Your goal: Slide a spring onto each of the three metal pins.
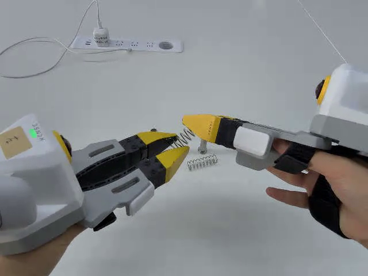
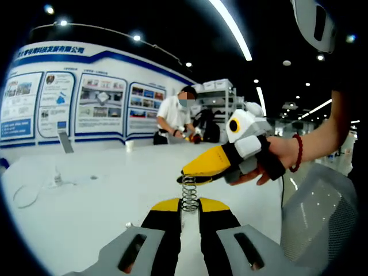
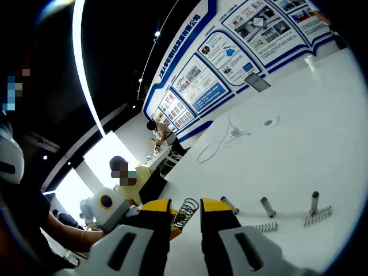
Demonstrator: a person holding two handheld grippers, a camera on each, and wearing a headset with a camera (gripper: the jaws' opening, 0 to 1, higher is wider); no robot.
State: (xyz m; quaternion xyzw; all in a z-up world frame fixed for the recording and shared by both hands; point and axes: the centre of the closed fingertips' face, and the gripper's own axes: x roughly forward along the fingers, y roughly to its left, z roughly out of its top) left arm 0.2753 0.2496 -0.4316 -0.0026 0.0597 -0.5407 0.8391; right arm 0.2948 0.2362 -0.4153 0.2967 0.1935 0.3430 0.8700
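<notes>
1. Left gripper (image 1: 179, 144), hand-held at 8 o'clock, points toward 2 o'clock, its fingers (image 1: 153, 138) pinching a spring (image 1: 185, 138).
2. Right gripper (image 1: 187, 121) reaches in from 3 o'clock, fingers close together, tip just beside the left's.

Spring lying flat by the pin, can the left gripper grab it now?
Probably not yet: the left gripper has its fingers pinching another spring. The flat spring lies uncovered nearby.
</notes>
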